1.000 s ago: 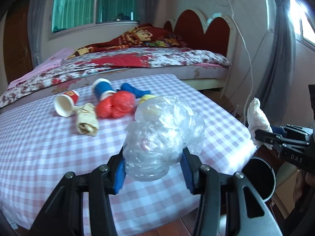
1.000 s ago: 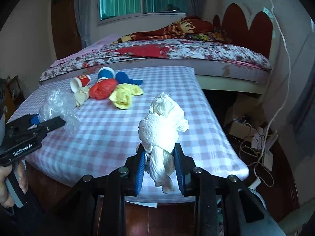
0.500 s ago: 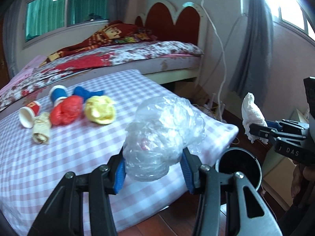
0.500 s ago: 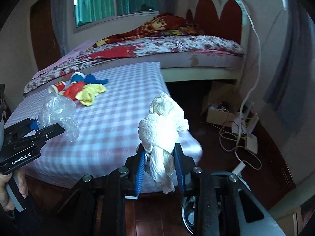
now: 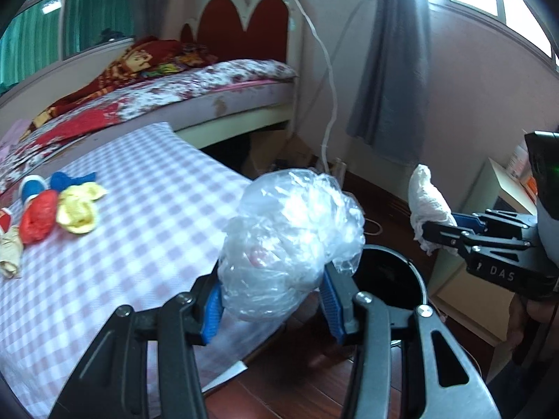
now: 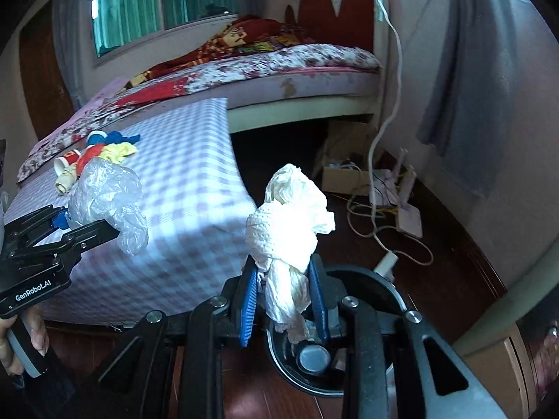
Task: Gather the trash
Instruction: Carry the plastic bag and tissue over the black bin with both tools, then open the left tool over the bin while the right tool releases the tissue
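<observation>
- The left gripper (image 5: 272, 300) clamps a crumpled clear plastic bag (image 5: 290, 241), puffy and glossy, past the tabletop's corner, beside the black bin (image 5: 391, 276).
- The right gripper (image 6: 284, 296) pinches a wadded white paper towel (image 6: 286, 223) above the bin.
- Other trash (image 5: 56, 209) lies near the checked tabletop's (image 5: 139, 230) far edge.

Right gripper (image 6: 284, 302): bottom centre, clamped on a wad of white tissue (image 6: 288, 223).
Bin (image 6: 370, 331): black, round, on the dark floor just behind the tissue, lower centre.
Left gripper (image 6: 89, 225): left edge, closed on a crumpled clear plastic bag (image 6: 104, 195).
Checked cloth (image 6: 181, 188): centre left.
Cups and coloured scraps (image 6: 94, 153): upper left.
Hand (image 6: 21, 331): bottom left, around a grey handle.
</observation>
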Demonstrator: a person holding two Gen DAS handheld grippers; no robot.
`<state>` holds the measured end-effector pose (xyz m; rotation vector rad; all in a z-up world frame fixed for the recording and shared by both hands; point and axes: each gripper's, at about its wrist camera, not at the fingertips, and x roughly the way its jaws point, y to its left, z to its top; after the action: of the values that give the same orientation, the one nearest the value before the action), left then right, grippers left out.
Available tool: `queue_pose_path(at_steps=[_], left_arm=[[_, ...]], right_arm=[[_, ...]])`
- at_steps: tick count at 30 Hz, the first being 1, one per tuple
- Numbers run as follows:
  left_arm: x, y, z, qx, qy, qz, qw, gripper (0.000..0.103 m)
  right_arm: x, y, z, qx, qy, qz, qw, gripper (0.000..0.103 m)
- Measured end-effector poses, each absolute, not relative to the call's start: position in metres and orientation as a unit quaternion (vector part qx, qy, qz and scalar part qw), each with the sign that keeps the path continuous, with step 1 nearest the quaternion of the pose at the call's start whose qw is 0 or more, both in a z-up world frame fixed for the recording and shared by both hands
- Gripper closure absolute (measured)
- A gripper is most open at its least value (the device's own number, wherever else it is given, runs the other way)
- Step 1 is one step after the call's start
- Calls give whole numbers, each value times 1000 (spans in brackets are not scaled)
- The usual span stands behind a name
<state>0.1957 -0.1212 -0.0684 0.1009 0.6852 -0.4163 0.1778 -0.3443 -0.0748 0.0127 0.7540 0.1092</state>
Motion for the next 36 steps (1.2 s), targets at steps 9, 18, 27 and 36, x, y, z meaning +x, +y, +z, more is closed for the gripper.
queue_pose_path(at_steps=[9, 18, 27, 36], left_arm=[[189, -168, -81, 62, 348, -242, 904, 54], [186, -207, -107, 68, 377, -283, 879, 54], [198, -235, -142, 75, 417, -308, 852, 54], [220, -254, -181, 79, 464, -312, 825, 54]], right_arm=[[162, -380, -91, 16, 386, 27, 922, 74], [147, -407, -110, 27, 409, 15, 912, 74], [152, -421, -143, 16, 443, 19, 896, 74], [176, -430, -185, 14, 488, 22, 872, 74]])
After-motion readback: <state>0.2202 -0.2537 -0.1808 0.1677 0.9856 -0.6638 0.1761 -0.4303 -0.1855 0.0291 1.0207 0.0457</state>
